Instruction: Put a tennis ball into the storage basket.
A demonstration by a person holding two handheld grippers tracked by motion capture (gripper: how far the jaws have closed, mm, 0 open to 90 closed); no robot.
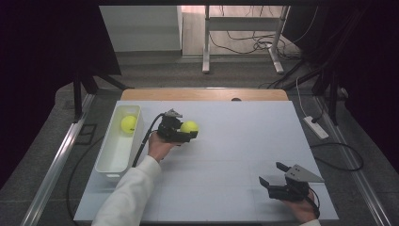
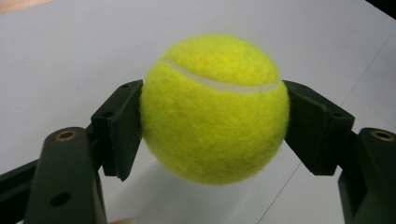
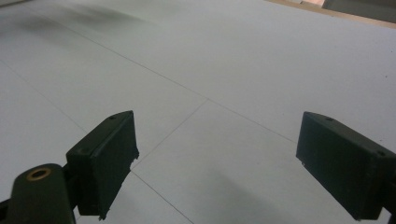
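The desk [image 1: 226, 165] is the biggest thing here, a pale grey top marked with thin seam lines, with a strip of wood along its far edge. A long white tub [image 1: 109, 157] lies lengthwise along the desk's left edge, from near the far left corner to about halfway down that edge. A person's white sleeve [image 1: 127, 195] comes in from the near edge and leads up to the left claw [image 1: 187, 133], which sits just right of the tub in the far left part of the desk. That claw is clamped on a yellow tennis ball [image 1: 189, 126]; in the left gripper view both pads press the sides of the ball [image 2: 215, 109] and it hangs clear of the desk. The right claw [image 1: 273, 174] rests near the near right corner, its jaws spread wide with nothing between them. A second tennis ball [image 1: 128, 124] lies inside the tub at its far end.
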